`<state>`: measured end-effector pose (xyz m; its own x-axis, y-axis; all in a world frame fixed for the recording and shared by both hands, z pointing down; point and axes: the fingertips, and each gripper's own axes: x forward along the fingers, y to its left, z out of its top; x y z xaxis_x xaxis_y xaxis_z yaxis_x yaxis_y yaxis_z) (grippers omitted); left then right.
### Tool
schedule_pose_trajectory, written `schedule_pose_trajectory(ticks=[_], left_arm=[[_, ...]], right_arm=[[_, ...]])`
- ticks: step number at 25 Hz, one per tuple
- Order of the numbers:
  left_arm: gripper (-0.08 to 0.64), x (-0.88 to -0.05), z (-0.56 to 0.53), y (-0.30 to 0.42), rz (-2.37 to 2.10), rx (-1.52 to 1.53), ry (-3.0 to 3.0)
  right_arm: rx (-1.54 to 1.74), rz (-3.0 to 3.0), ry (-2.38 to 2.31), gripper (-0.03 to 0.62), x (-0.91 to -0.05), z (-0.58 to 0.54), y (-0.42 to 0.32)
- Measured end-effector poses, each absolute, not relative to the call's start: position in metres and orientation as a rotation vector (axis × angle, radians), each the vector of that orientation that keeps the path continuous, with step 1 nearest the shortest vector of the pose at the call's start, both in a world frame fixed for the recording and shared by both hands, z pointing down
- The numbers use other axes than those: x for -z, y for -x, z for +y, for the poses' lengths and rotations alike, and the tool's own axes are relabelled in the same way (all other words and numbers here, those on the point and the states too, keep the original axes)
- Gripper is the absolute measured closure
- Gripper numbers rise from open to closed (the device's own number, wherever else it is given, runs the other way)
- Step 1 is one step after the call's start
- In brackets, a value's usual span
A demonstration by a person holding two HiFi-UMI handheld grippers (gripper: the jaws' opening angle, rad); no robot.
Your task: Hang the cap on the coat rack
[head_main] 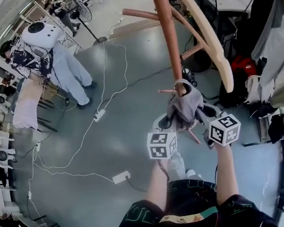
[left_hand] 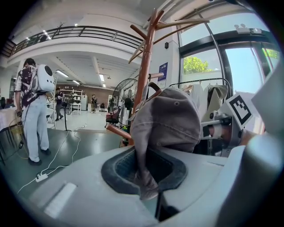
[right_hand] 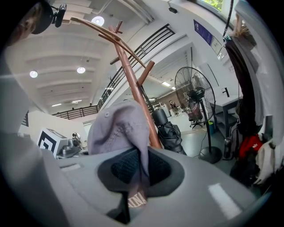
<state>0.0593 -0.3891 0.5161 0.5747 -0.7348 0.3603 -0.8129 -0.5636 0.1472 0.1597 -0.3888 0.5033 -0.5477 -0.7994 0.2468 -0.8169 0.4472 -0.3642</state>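
Grey cloth is pinched in both claws. The left gripper [left_hand: 148, 188] has its jaws closed on a fold at the edge of the cap [left_hand: 168, 119], and the right gripper [right_hand: 133, 195] is clamped on the opposite edge, where a small printed label pokes out below the pads. From above, the left gripper [head_main: 169, 121] and right gripper [head_main: 203, 112] sit just beside each other. The cap [head_main: 184, 105] is stretched between them, crown up, with a marker cube [head_main: 162, 145] behind each one.

The cap [right_hand: 117, 128] is held off the floor, right up against the reddish wooden pole of the coat rack [head_main: 165, 26]. A short lower peg [head_main: 166, 91] sticks out just beside it. I can't tell whether the cloth is caught on any peg or only pressed to the pole. Higher up, the coat rack [left_hand: 144, 75] branches into long curved arms, bare from where I stand.

Further out, white cables [head_main: 103, 89] trail over the grey floor to a power strip [head_main: 121, 177]. A person with a white backpack [head_main: 47, 45] stands well apart on the left. A standing fan [right_hand: 195, 95] and a rail of hanging clothes [head_main: 272, 45] are off to the right.
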Motion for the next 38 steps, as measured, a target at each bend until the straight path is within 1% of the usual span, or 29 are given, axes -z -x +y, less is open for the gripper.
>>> schedule_pose_trajectory(ticks=[16, 24, 30, 33, 36, 38], left_arm=[[0.514, -0.538, -0.411, -0.059, -1.22, -0.418, -2.479], [0.514, -0.568, -0.413, -0.059, -1.166, -0.5, -2.437], [0.508, -0.582, -0.415, -0.057, -1.194, -0.536, -2.451], [0.49, -0.585, -0.415, -0.055, -1.23, -0.569, -2.457], [0.459, -0.586, -0.412, -0.051, -1.222, -0.59, -2.459], [0.441, -0.584, -0.41, -0.048, -1.224, -0.596, -2.457]], right_arm=[[-0.794, -2.559, -1.523, 0.554, -0.53, -0.412, -0.157], [-0.875, -2.44, -1.549, 0.554, -0.559, -0.419, -0.155], [-0.806, -2.35, -1.556, 0.549, -0.579, -0.419, -0.15], [-0.783, -2.312, -1.571, 0.537, -0.583, -0.418, -0.152], [-0.784, -2.289, -1.584, 0.485, -0.582, -0.417, -0.155], [-0.784, -2.281, -1.581, 0.477, -0.581, -0.414, -0.156]])
